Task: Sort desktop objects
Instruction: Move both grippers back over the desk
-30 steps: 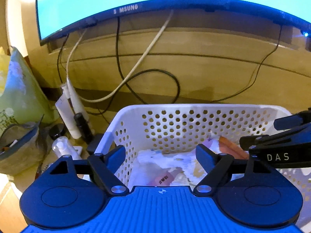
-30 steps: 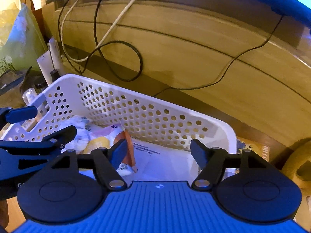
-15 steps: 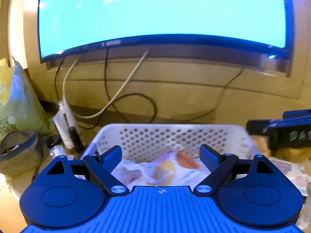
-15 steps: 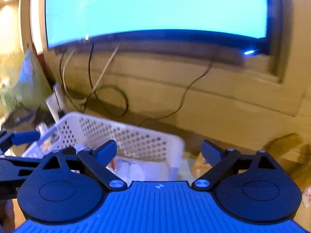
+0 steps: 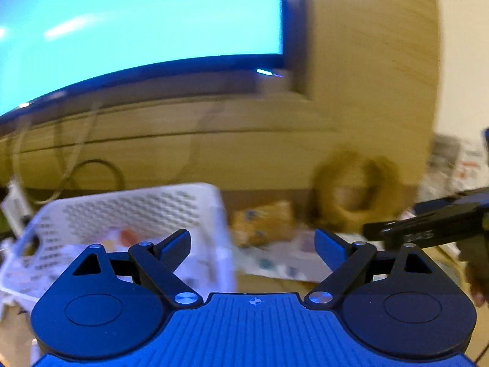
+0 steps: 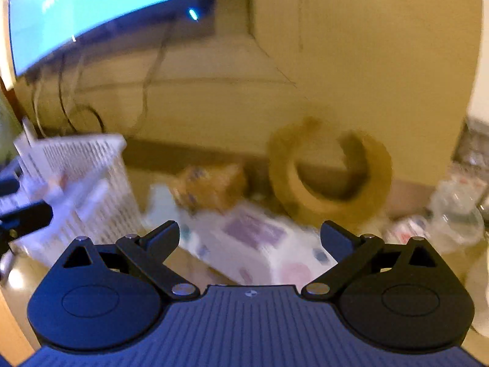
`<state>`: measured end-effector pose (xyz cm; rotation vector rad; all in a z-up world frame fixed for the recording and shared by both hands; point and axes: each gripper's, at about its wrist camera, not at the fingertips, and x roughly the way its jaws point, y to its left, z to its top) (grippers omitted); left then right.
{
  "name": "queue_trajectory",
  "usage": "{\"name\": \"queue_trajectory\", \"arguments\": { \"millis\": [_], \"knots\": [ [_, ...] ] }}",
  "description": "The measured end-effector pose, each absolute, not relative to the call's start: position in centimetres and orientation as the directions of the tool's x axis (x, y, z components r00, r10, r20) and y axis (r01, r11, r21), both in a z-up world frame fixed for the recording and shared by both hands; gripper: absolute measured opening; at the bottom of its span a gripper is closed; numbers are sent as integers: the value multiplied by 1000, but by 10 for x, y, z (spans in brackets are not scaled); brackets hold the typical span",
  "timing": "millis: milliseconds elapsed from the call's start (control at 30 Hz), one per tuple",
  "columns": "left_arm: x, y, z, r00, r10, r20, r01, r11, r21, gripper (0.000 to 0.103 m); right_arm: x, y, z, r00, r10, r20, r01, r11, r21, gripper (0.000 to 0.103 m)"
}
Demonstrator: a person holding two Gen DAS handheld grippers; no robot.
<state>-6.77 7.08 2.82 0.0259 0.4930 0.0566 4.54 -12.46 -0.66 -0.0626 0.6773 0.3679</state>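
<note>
Both grippers point(image 5: 252, 246) point(image 6: 250, 235) agape, nr basket point(image 5: 134, 208)

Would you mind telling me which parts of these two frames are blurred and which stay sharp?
Left wrist view: basket and monitor are motion-smeared, left gripper sharp. Right wrist view: tape roll and papers smeared, right gripper sharp.
</note>
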Motion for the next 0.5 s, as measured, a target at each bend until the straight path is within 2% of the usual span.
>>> {"name": "queue_trajectory", "arguments": {
  "millis": [100, 300, 433, 500],
  "knots": [
    [-70, 42, 10, 867, 9, -499, 24, 998, 59, 95, 39, -139, -27, 690, 291, -663, -351, 935, 45, 99],
    [-77, 10, -41, 810, -58, -583, 143, 985, 100, 95, 14, -159, -58, 606, 354, -712, -442, 894, 69, 98],
    [-79, 8, -77, 762, -69, -644, 186, 976, 116, 94, 7, -174, -74, 474, 454, -754, -439, 864, 244, 98],
    [-75, 6, -92, 741, -63, -668, 190, 975, 119, 94, 7, -176, -83, 462, 446, -766, -418, 872, 255, 98]
  ]
}}
